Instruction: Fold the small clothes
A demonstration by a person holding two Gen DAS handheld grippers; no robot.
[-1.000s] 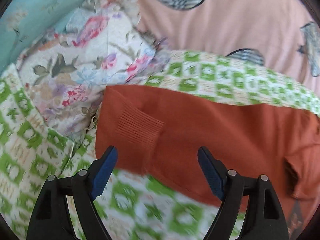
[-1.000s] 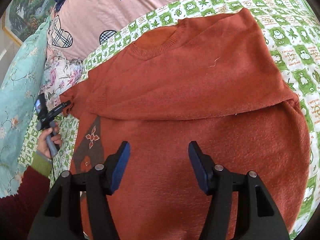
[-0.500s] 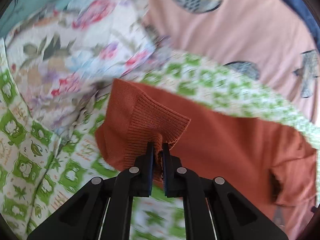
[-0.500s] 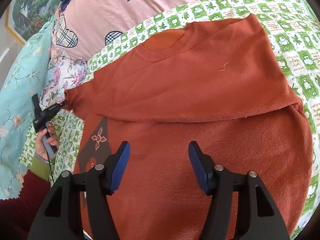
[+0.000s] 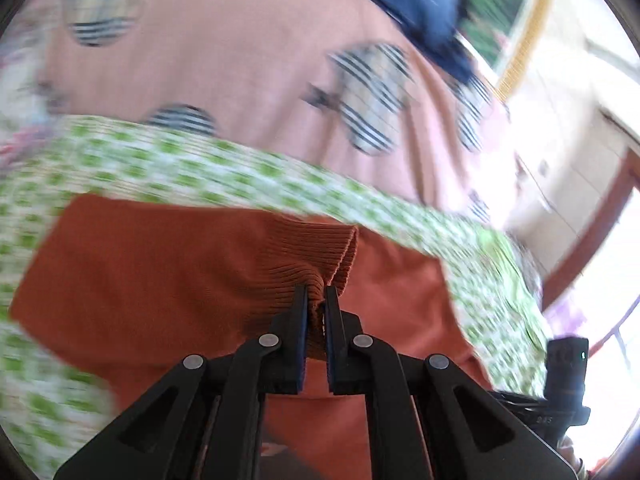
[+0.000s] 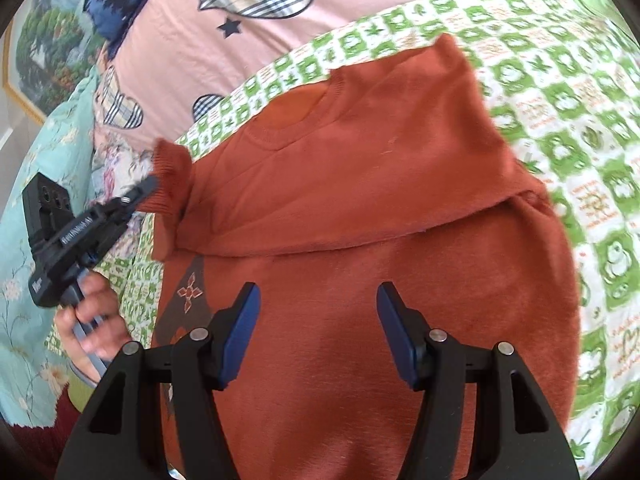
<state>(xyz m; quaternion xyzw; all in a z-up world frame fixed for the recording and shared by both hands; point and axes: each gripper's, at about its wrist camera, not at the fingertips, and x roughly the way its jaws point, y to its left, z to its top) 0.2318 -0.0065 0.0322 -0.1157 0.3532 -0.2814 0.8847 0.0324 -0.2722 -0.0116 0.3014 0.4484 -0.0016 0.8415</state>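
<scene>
A rust-orange sweater (image 6: 360, 208) lies on the green-and-white checked bedsheet (image 6: 568, 120), its right sleeve folded across the body. My left gripper (image 5: 315, 300) is shut on the ribbed cuff (image 5: 304, 256) of the left sleeve and holds it lifted off the sheet; it also shows in the right wrist view (image 6: 146, 190) with the cuff (image 6: 170, 176) raised at the sweater's left edge. My right gripper (image 6: 316, 320) is open and empty, hovering over the sweater's lower body.
A pink quilt with plaid hearts (image 6: 256, 24) lies behind the sweater. A floral cloth and a teal blanket (image 6: 24, 240) lie at the left. A framed picture (image 6: 44, 44) hangs behind. The right gripper's camera body (image 5: 566, 372) shows at the left wrist view's lower right.
My left gripper closed on the sleeve cuff, then lifted it and swung it rightward over the sweater. My right gripper stayed open over the sweater's body.
</scene>
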